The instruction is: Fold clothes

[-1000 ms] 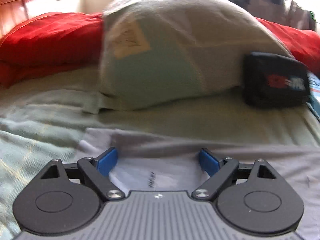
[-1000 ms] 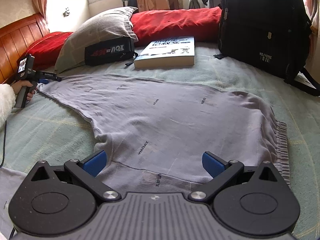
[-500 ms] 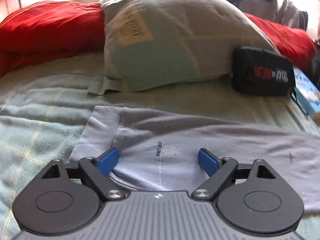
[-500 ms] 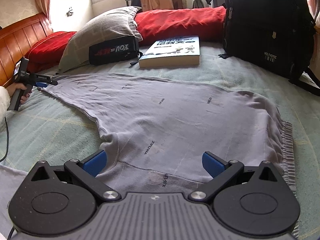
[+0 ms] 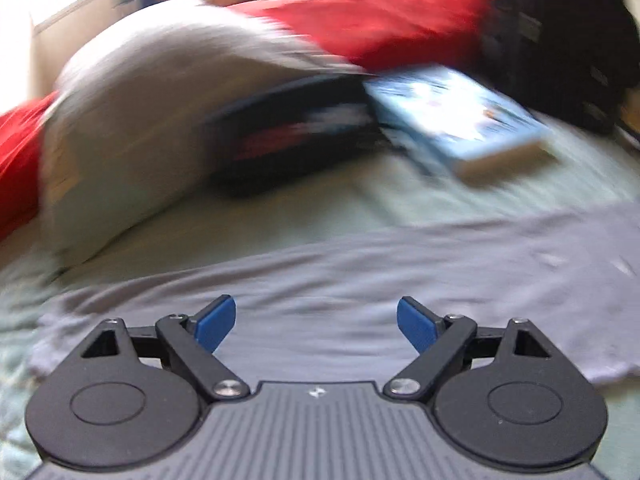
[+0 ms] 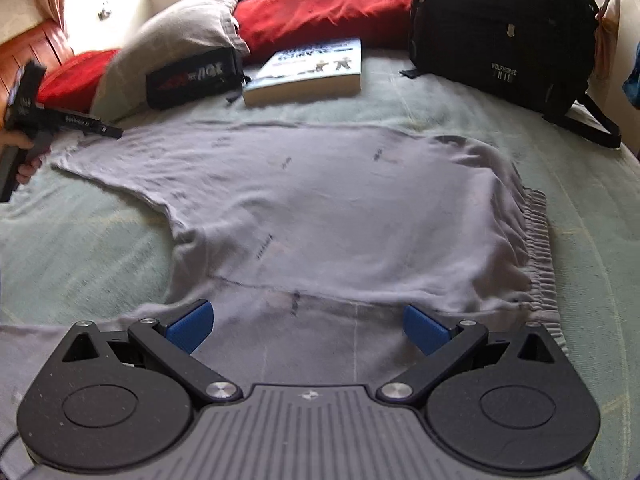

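A pair of grey trousers [image 6: 320,208] lies spread flat on the green bedspread, waistband at the right, one leg reaching far left. My right gripper [image 6: 306,326] is open and empty over the near leg by the crotch seam. My left gripper [image 5: 316,326] is open and empty over the end of the far leg [image 5: 360,280]; its view is blurred by motion. It also shows in the right wrist view [image 6: 80,124], held by a hand at the far left edge.
A grey pillow [image 6: 180,40], a black pouch [image 6: 192,80] and a book [image 6: 308,72] lie behind the trousers. A black backpack [image 6: 500,28] stands at the back right. Red bedding [image 6: 328,12] and a wooden headboard [image 6: 24,56] line the far side.
The left gripper has swung to the right, so the pouch and book now show in its view. The right gripper has moved forward over the trousers. Both stay open.
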